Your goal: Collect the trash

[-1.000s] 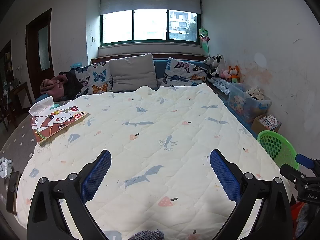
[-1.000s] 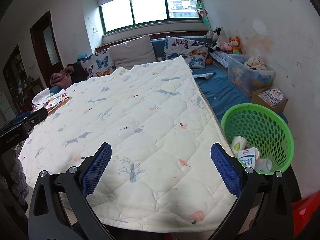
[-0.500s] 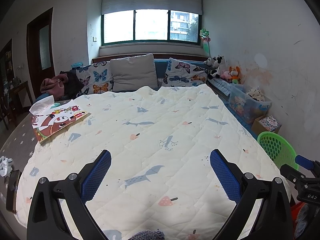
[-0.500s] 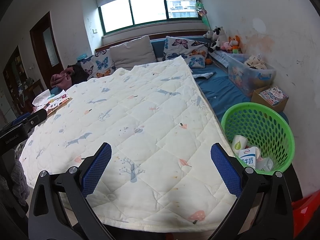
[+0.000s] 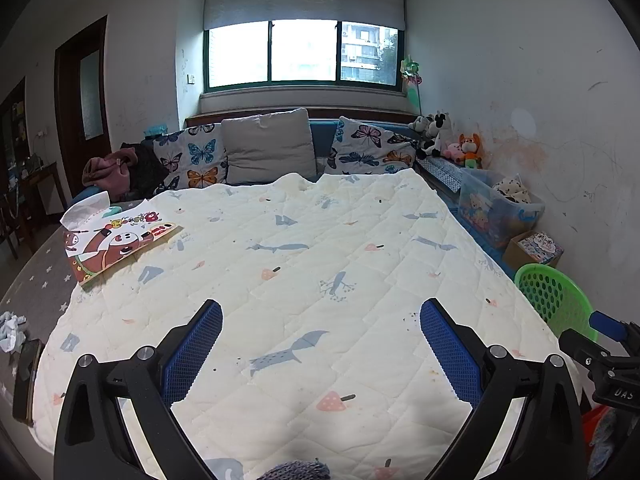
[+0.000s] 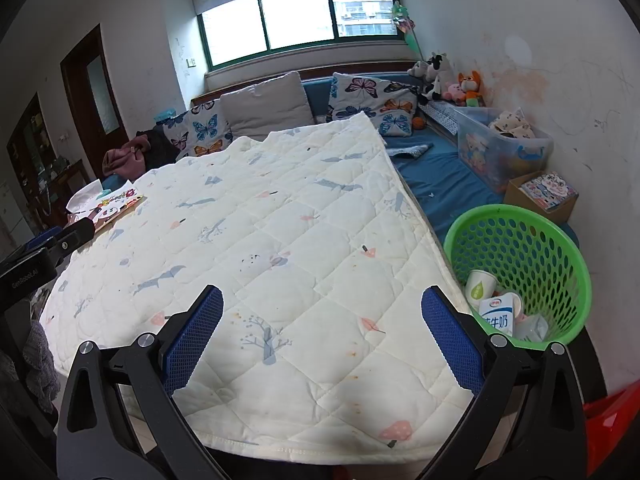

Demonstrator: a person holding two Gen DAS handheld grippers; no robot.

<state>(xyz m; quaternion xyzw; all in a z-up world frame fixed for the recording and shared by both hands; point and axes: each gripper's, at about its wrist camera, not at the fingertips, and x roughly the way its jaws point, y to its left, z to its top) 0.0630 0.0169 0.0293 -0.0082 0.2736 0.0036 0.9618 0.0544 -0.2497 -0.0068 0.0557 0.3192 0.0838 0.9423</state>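
Observation:
A green mesh basket (image 6: 520, 236) stands on the floor right of the bed; it holds a paper cup (image 6: 479, 289), a milk carton (image 6: 497, 316) and clear wrappers. It also shows in the left wrist view (image 5: 550, 300). My left gripper (image 5: 320, 344) is open and empty above the near end of the white quilt (image 5: 304, 264). My right gripper (image 6: 322, 340) is open and empty above the quilt's near right corner (image 6: 280, 280), left of the basket. A white tissue (image 5: 86, 210) lies at the quilt's far left beside a picture book (image 5: 120, 240).
Butterfly cushions (image 5: 192, 160) and a grey pillow (image 5: 268, 150) line the far end under the window. Soft toys (image 5: 464, 146), a clear storage bin (image 5: 496, 212) and a cardboard box (image 5: 534, 250) stand along the right wall. Crumpled cloth (image 5: 10, 330) lies on the left floor.
Both grippers stay open. The views have shifted only slightly; the left view rose a little and nothing on the bed has moved.

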